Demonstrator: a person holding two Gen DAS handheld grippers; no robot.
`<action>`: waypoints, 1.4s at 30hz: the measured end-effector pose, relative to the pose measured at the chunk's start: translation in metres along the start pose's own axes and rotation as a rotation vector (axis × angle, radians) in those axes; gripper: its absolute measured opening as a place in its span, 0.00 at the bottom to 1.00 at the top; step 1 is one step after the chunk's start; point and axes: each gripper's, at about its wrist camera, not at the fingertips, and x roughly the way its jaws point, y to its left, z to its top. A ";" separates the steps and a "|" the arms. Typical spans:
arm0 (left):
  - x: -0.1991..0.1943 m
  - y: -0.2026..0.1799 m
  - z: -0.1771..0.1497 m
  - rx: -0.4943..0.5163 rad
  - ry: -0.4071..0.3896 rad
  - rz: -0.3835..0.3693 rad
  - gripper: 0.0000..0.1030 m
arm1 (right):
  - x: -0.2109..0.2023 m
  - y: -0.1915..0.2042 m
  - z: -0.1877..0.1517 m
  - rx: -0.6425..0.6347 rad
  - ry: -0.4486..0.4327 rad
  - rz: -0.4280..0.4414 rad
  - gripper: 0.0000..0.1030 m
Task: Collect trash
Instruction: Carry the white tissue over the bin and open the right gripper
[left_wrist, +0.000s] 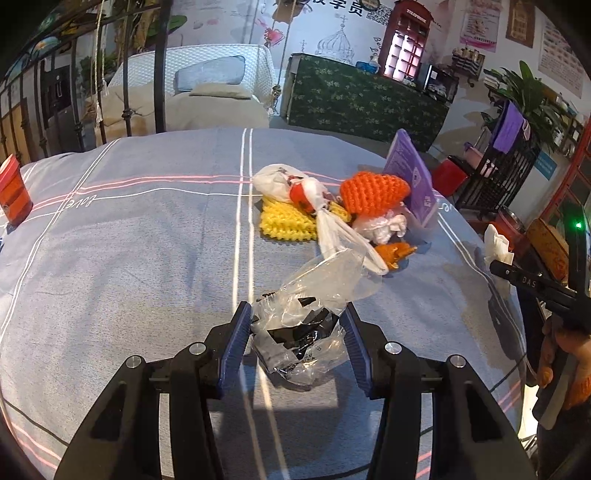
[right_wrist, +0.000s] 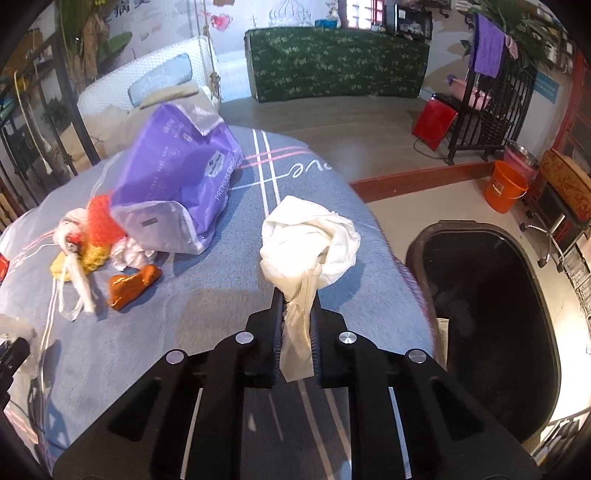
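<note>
The right gripper (right_wrist: 297, 295) is seen angled steeply down over the grey-blue bedspread (right_wrist: 184, 314), its jaws pinched together on a crumpled white tissue (right_wrist: 308, 240); a tail of the paper is trapped between the pads and the bulk is bunched just beyond the tips, at twelve o'clock. A dark trash bin (right_wrist: 487, 332) is seen open on the floor at three o'clock, just past the bed's edge.

The left gripper (left_wrist: 295, 321) is pointed down at a similar slant, its jaws held partway apart with a clear plastic bag (left_wrist: 314, 314) between them. The blue pads (left_wrist: 236, 339) are seen against the bag's sides, though whether they are pressing on it cannot be told.

Beyond the bag, at one o'clock in the left wrist view, the remaining litter is heaped: a knotted white plastic bag (left_wrist: 284, 181), yellow foam netting (left_wrist: 284, 221), orange foam netting (left_wrist: 373, 192), a purple pouch (left_wrist: 410, 173) and an orange wrapper (left_wrist: 395, 253). A red cup (left_wrist: 13, 192) is stood at nine o'clock. At three o'clock, a gloved hand (left_wrist: 565, 354) is glimpsed on the other gripper's handle.
</note>
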 end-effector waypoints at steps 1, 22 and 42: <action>-0.001 -0.003 0.000 0.003 -0.001 -0.004 0.47 | -0.004 -0.002 -0.002 0.001 -0.003 0.004 0.13; -0.004 -0.112 -0.018 0.162 0.005 -0.182 0.47 | -0.083 -0.081 -0.062 0.126 -0.109 -0.043 0.13; -0.003 -0.184 -0.035 0.300 0.023 -0.288 0.47 | -0.057 -0.177 -0.074 0.281 -0.076 -0.205 0.13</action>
